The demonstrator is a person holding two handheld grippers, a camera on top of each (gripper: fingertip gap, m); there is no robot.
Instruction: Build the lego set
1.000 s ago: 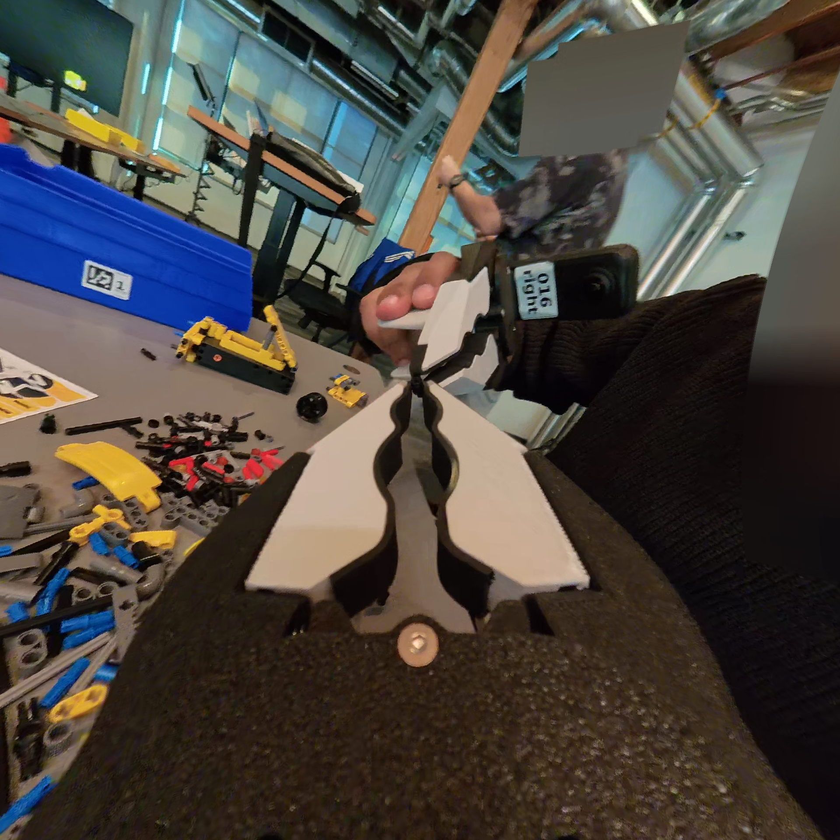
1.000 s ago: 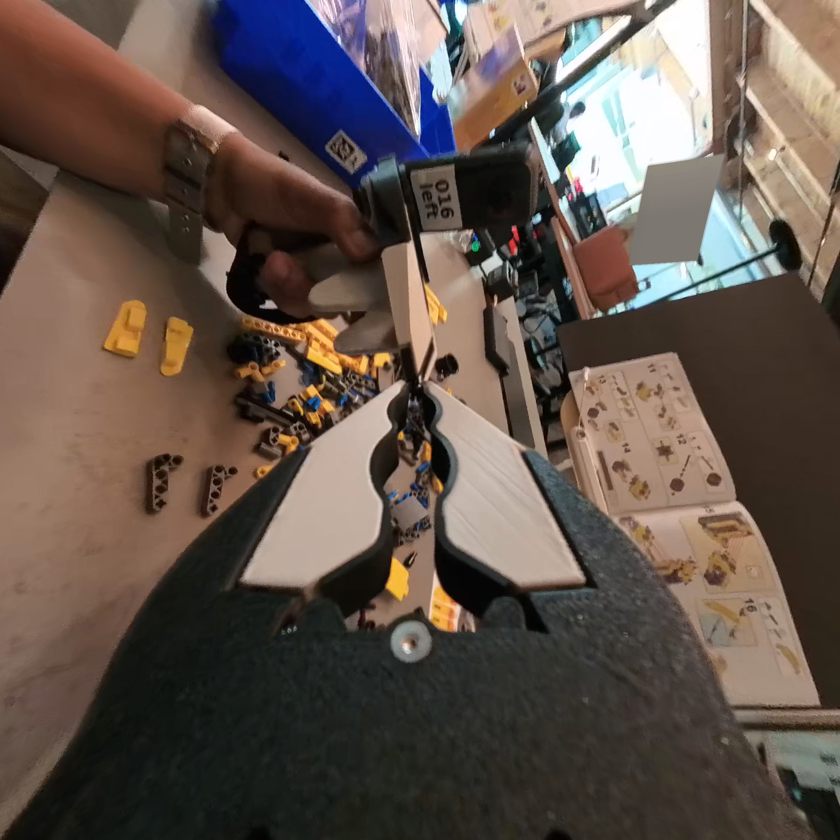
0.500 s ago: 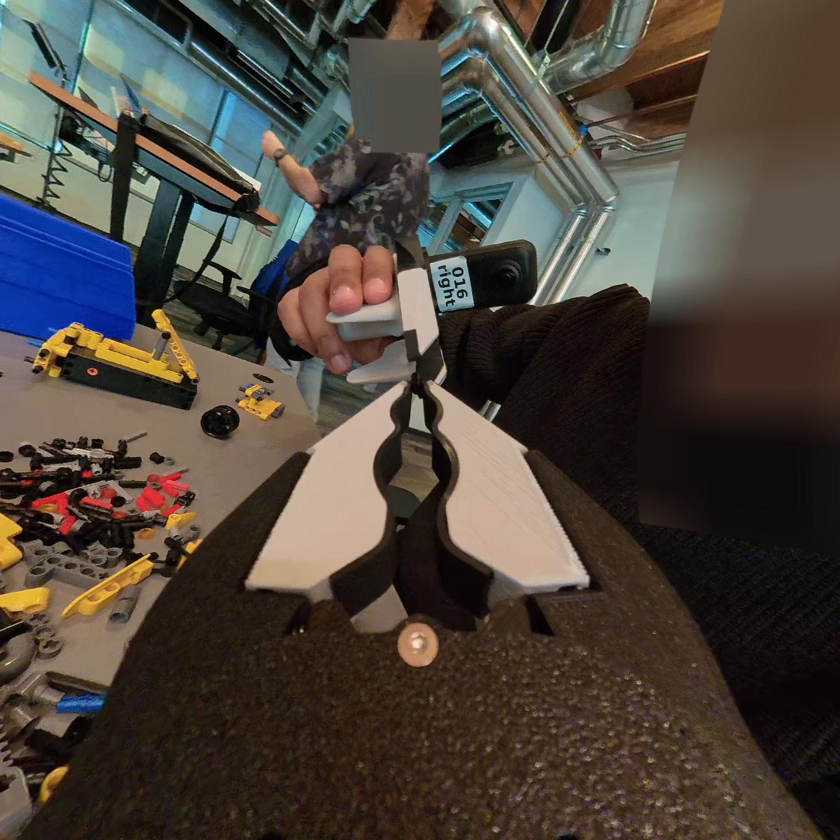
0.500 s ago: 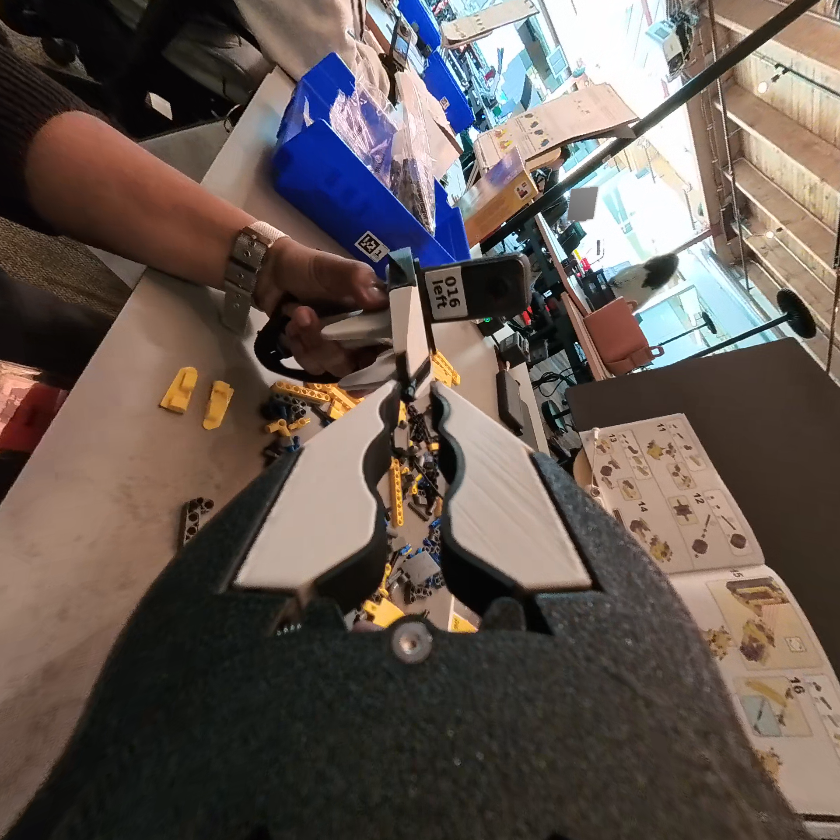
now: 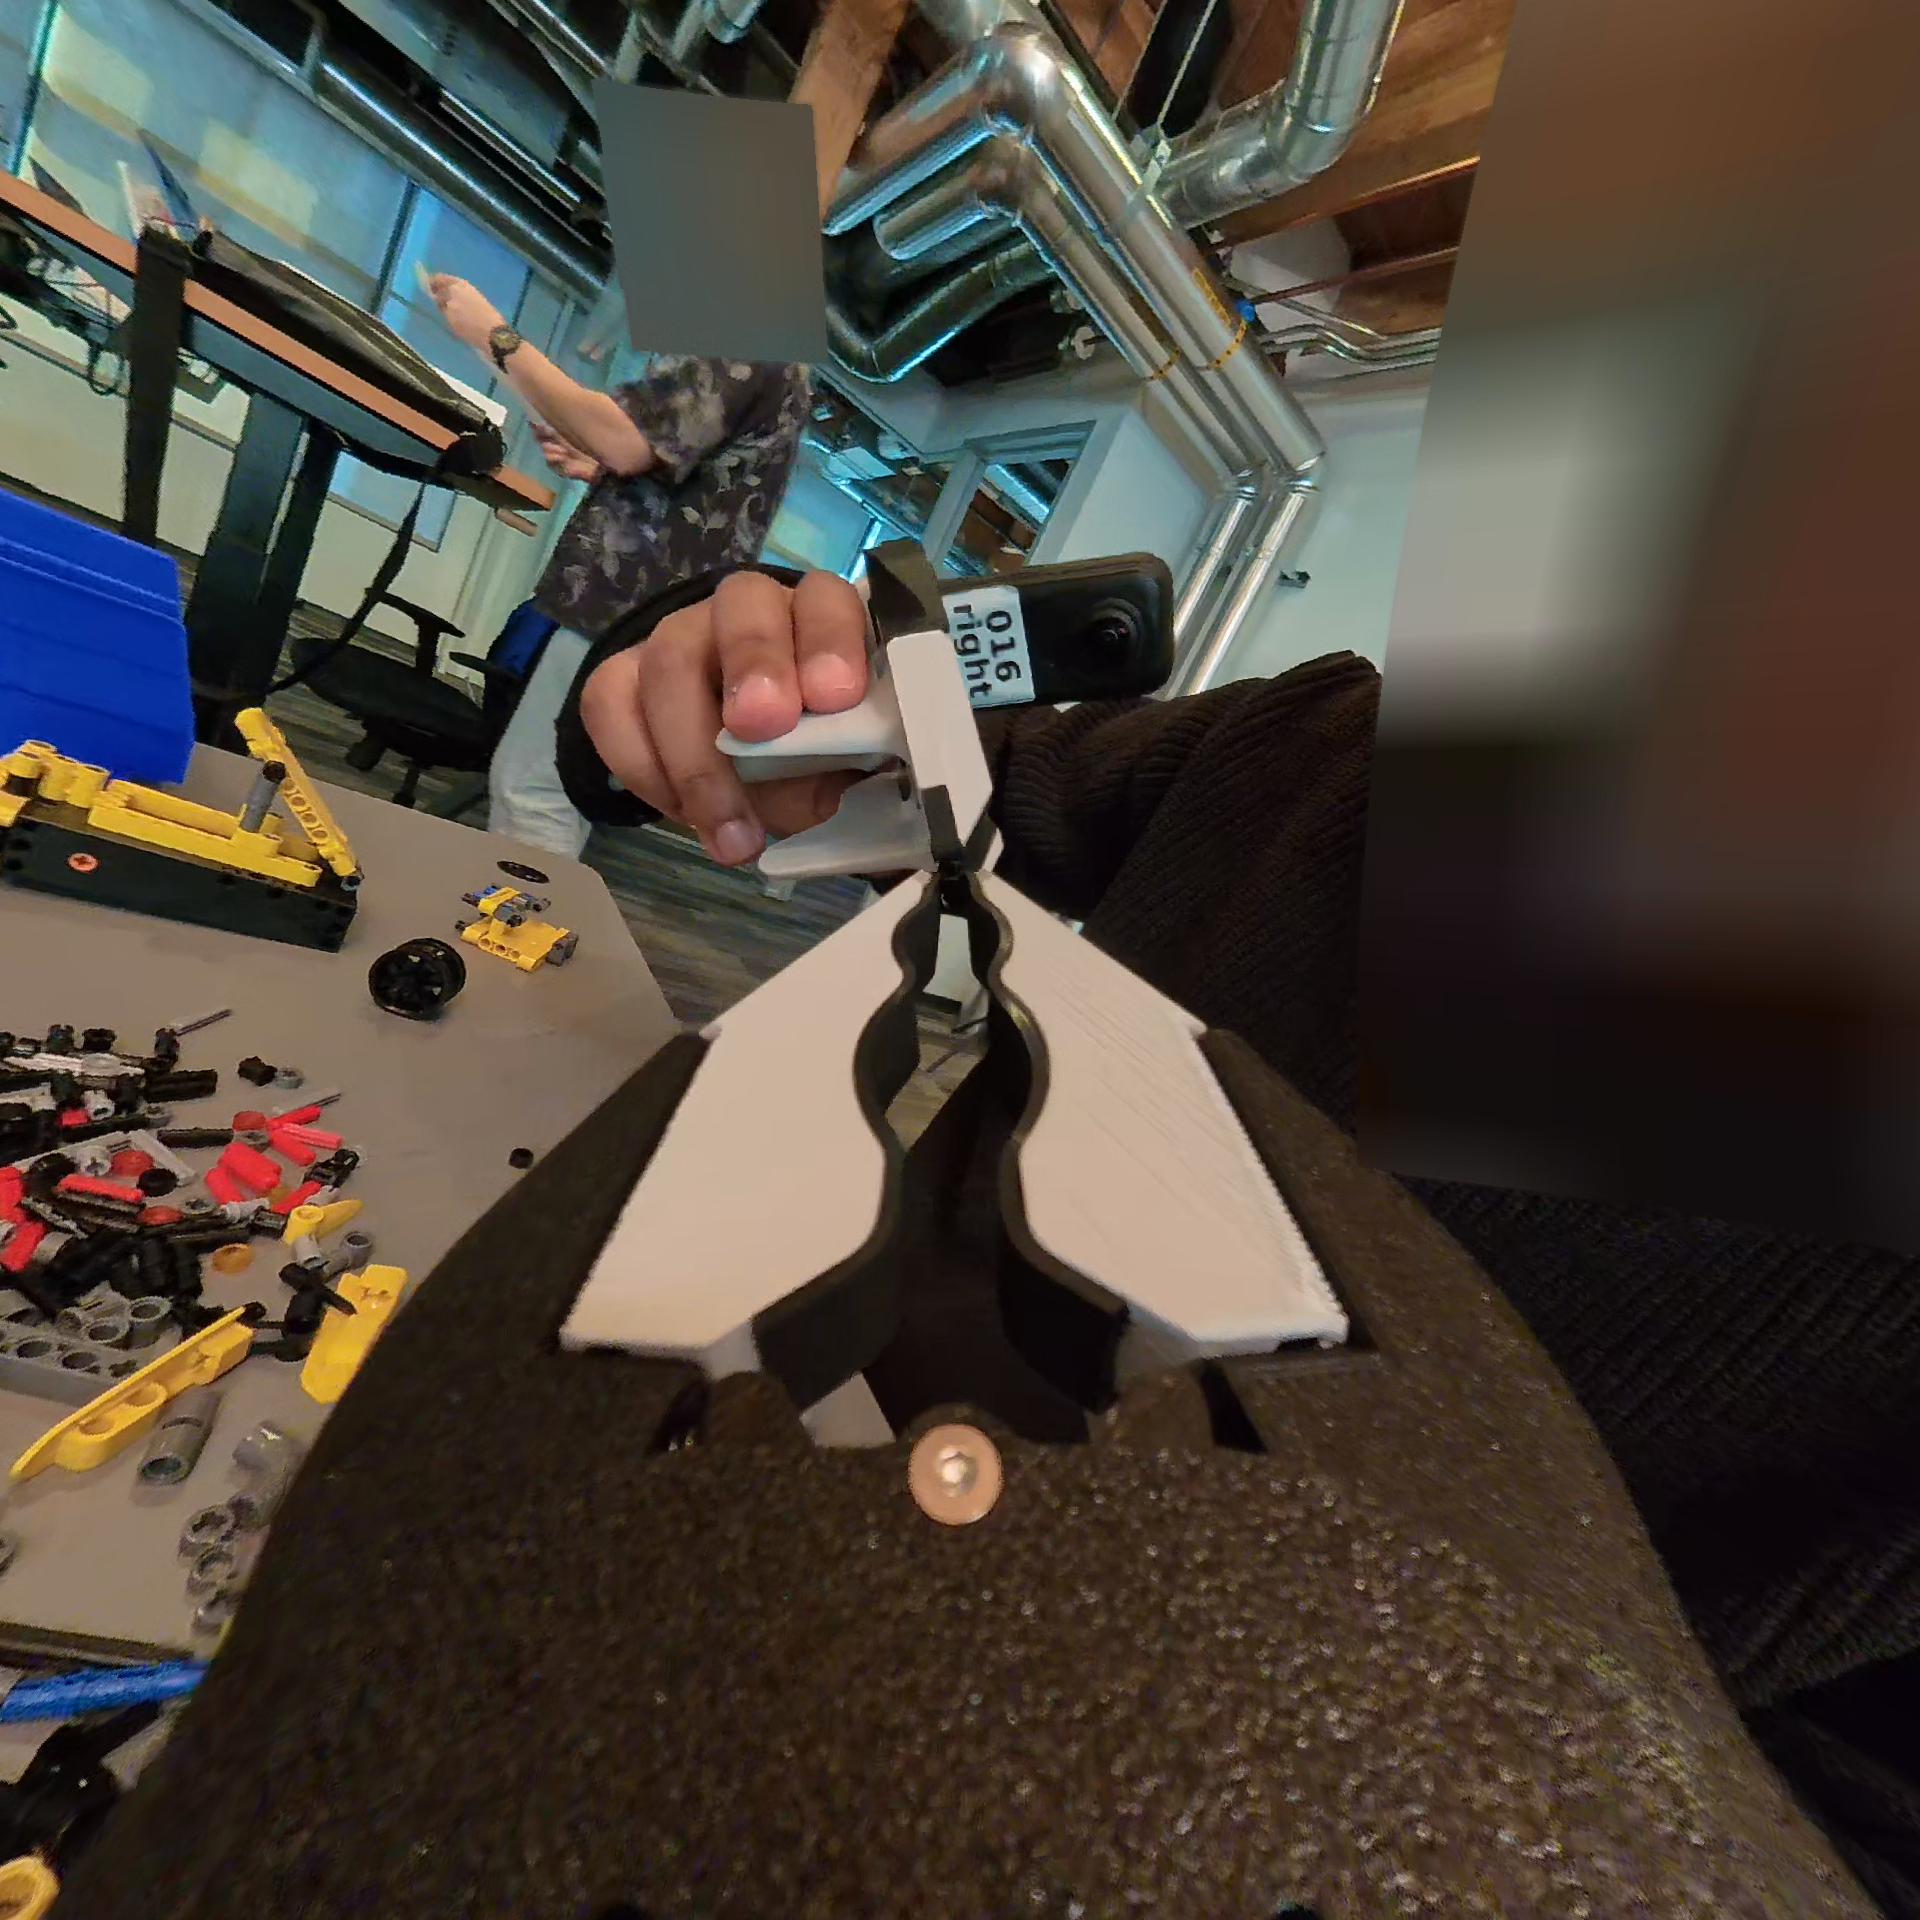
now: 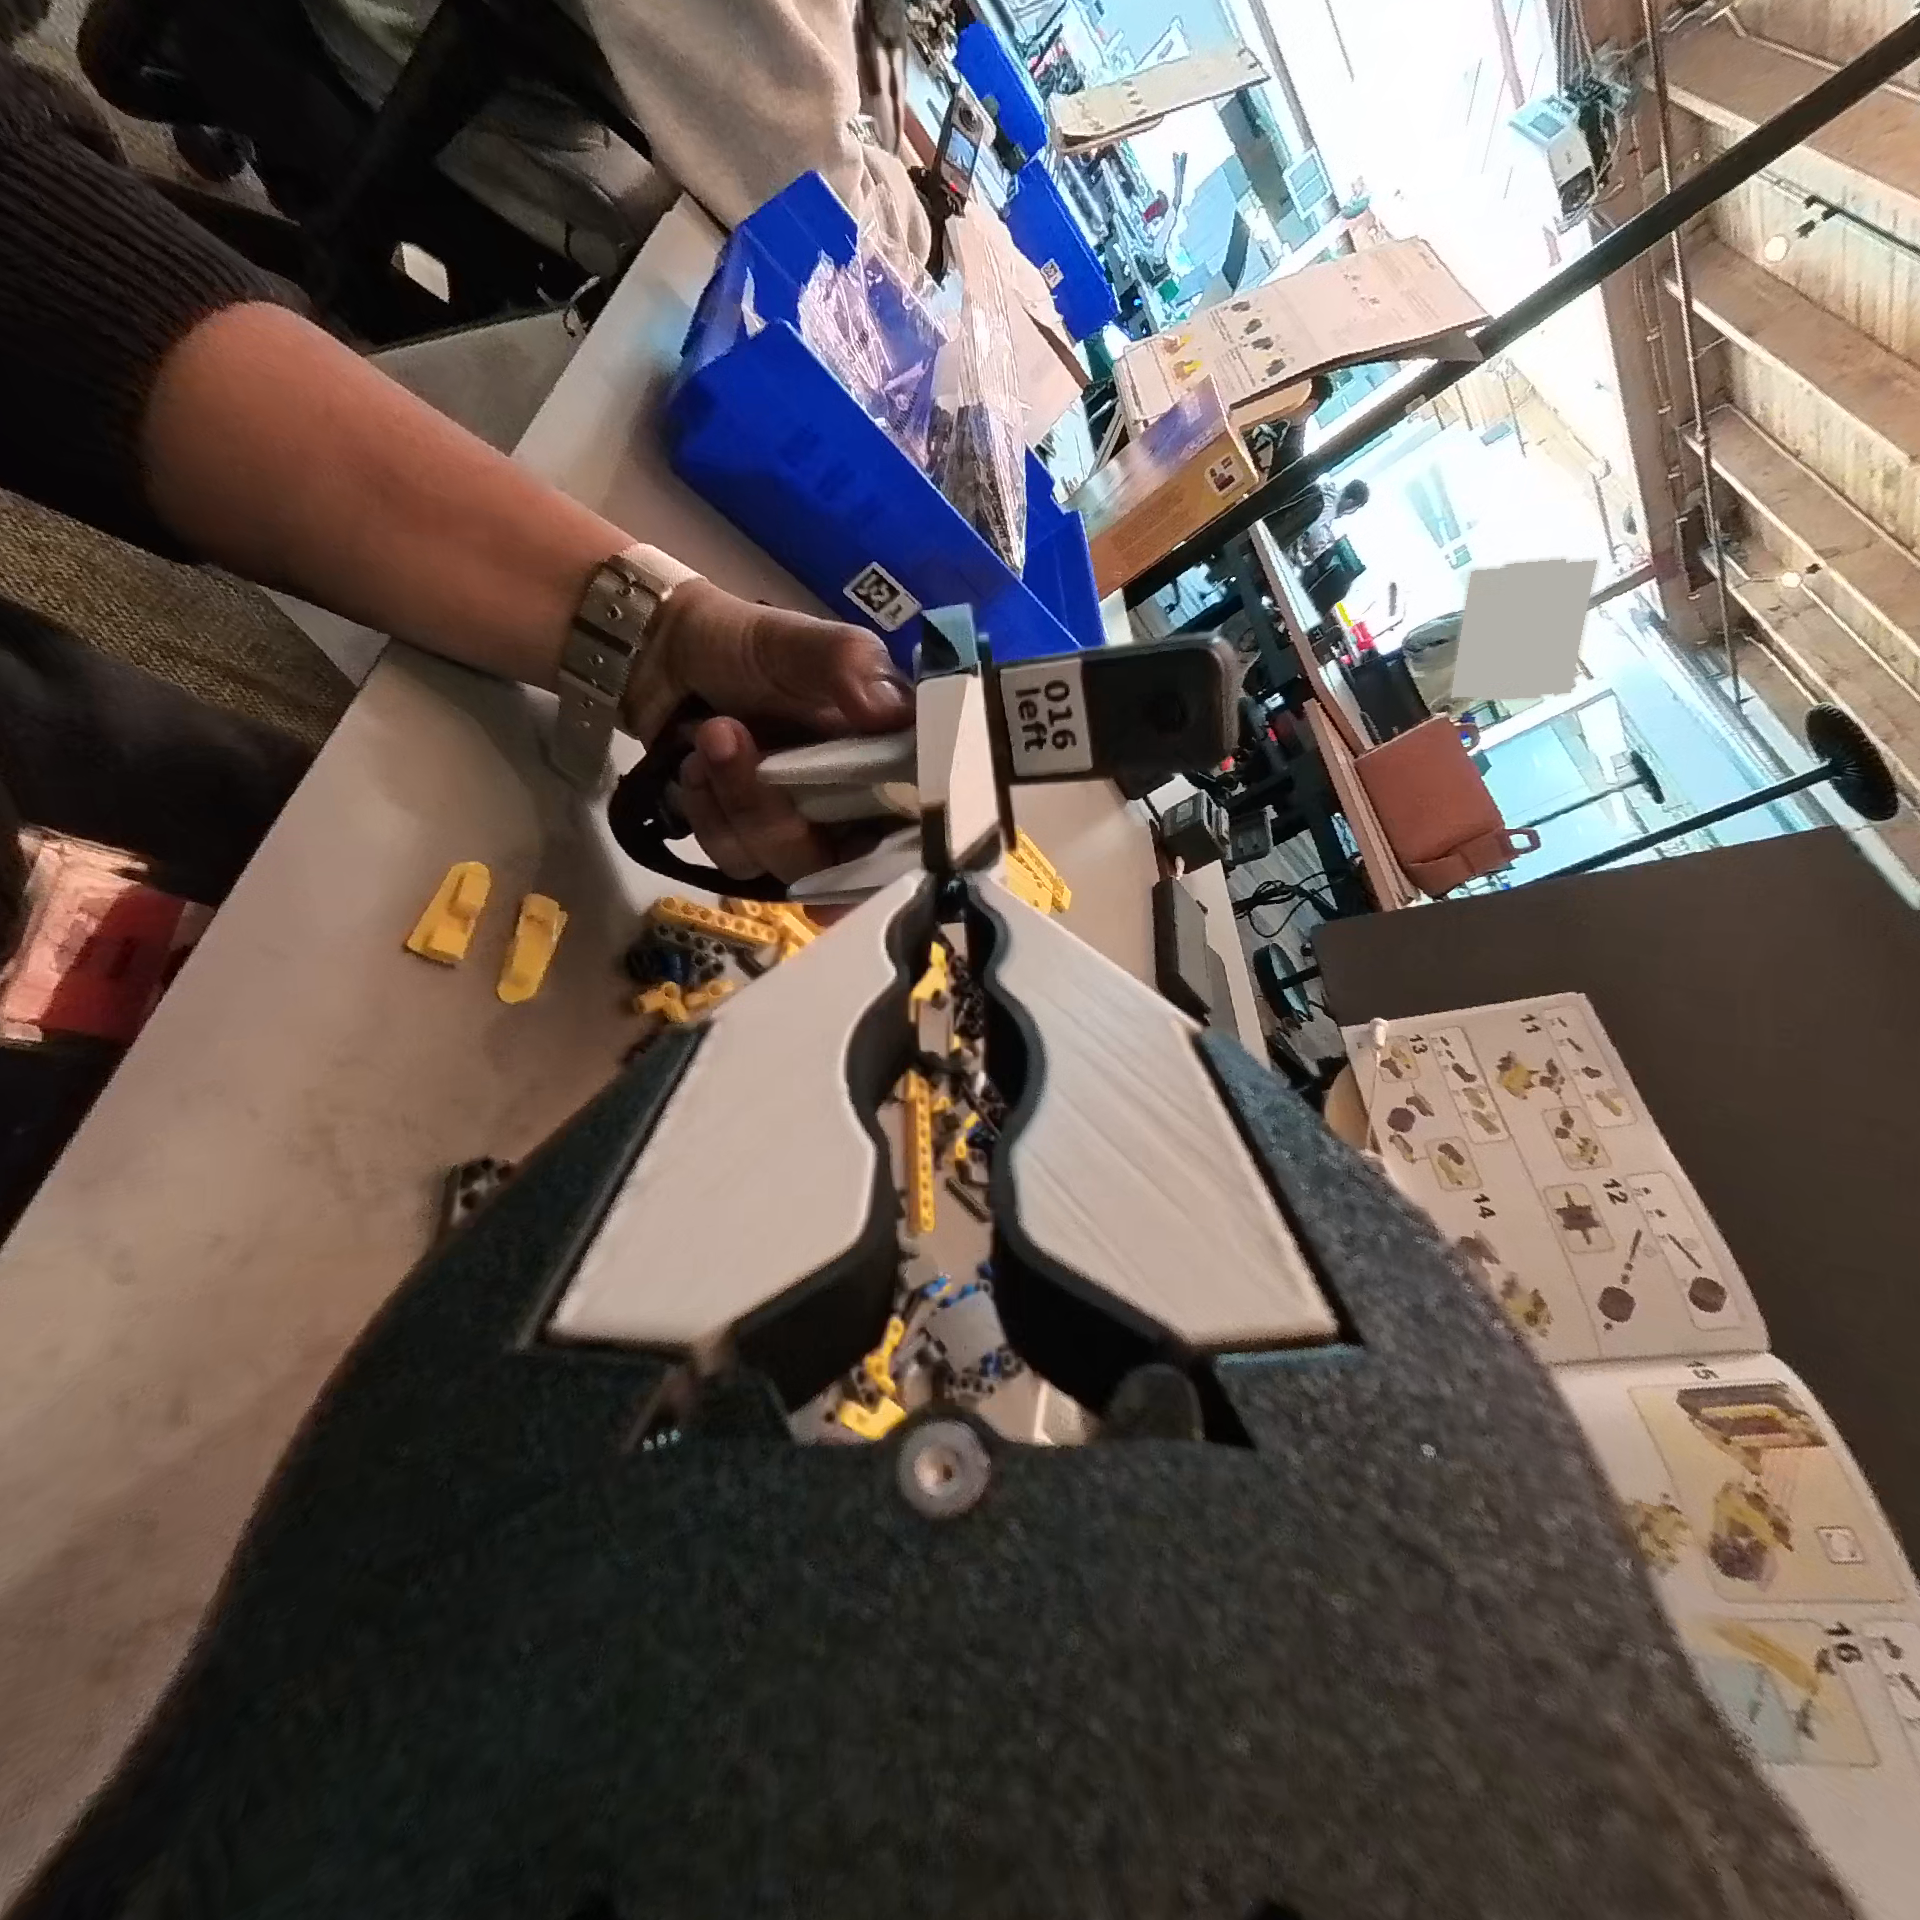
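My left gripper and my right gripper are held tip to tip in the air at the near edge of a grey table. Each is closed on the same small black piece, which is mostly hidden between the fingertips; it also shows in the right wrist view. The right gripper faces me in the left wrist view, held by a hand. The left gripper faces me in the right wrist view, held by a hand wearing a watch.
A pile of black, red, grey and yellow building parts, a yellow-and-black assembly, a black wheel and a small yellow assembly lie on the table. A blue bin and an open instruction booklet are beside them. A person stands beyond. Less than 4 cm separates the two grippers' tips. The yellow-and-black assembly is about 35 cm from both grippers' fingertips.
Both grippers stayed tip to tip on the small piece while turning and shifting together toward the table's edge. The left view swung right off the parts pile. The right view tilted, showing more of the arm.
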